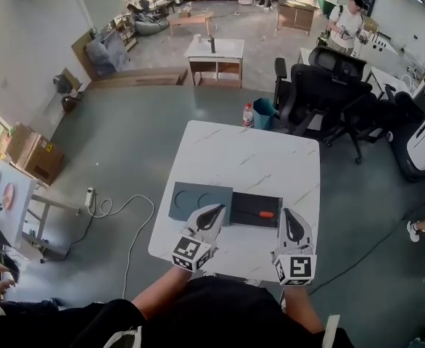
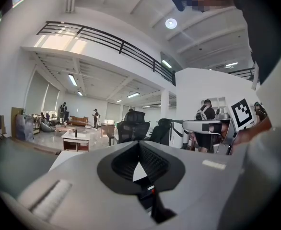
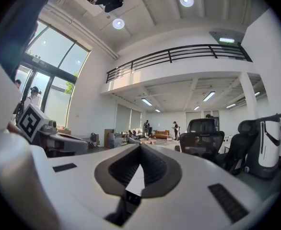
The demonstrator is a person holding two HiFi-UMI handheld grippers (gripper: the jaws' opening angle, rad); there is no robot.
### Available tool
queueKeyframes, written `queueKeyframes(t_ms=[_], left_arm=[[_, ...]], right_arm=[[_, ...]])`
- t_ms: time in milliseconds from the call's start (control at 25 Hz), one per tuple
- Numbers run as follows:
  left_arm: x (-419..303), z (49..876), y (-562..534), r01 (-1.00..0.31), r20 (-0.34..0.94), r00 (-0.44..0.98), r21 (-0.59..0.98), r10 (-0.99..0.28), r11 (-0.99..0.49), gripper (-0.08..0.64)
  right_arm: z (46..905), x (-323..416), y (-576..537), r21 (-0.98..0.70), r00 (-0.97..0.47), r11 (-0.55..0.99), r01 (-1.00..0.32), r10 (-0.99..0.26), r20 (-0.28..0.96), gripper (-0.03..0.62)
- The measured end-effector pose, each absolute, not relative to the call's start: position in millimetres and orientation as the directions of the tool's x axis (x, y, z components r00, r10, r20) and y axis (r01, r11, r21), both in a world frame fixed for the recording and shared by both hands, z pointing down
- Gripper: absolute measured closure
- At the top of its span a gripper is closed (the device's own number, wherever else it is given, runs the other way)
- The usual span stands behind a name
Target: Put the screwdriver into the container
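An orange-handled, dark-shafted screwdriver (image 1: 258,214) lies flat inside the shallow black rectangular container (image 1: 252,200) on the white marble-patterned table (image 1: 249,158), handle toward 3 o'clock. A dark grey tray with two round recesses (image 1: 198,198) sits just beside the container at 9 o'clock. The left gripper (image 1: 217,209), at 7 o'clock, and the right gripper (image 1: 291,213), at 5 o'clock, have jaws pressed together, empty. Each carries black-and-white square markers. At the table's 12 o'clock stands a red-labelled bottle (image 1: 248,114), its print too small to read.

Right claw (image 3: 141,146) closed (nothing held), office chair (image 3: 203,129) beyond
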State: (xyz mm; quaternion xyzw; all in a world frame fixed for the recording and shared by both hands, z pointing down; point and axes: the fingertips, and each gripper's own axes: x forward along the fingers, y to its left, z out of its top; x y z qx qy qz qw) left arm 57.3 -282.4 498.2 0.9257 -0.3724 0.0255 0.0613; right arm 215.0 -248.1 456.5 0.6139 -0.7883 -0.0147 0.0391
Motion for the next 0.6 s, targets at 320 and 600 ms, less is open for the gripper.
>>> queueKeyframes(t_ms=[320, 600], left_arm=[[54.0, 497.3, -277.4, -0.701, 0.091, 0.713, 0.112, -0.695, -0.705, 0.551], [54.0, 488.3, -277.9, -0.715, 0.071, 0.699, 0.075, -0.711, -0.695, 0.551]], right_arm=[[448.0, 199.8, -244.7, 0.148, -0.303, 0.306, -0.94, -0.952, 0.049, 0.584], [442.7, 195.0, -243.4, 0.238, -0.306, 0.307, -0.921, -0.951, 0.045, 0.584]])
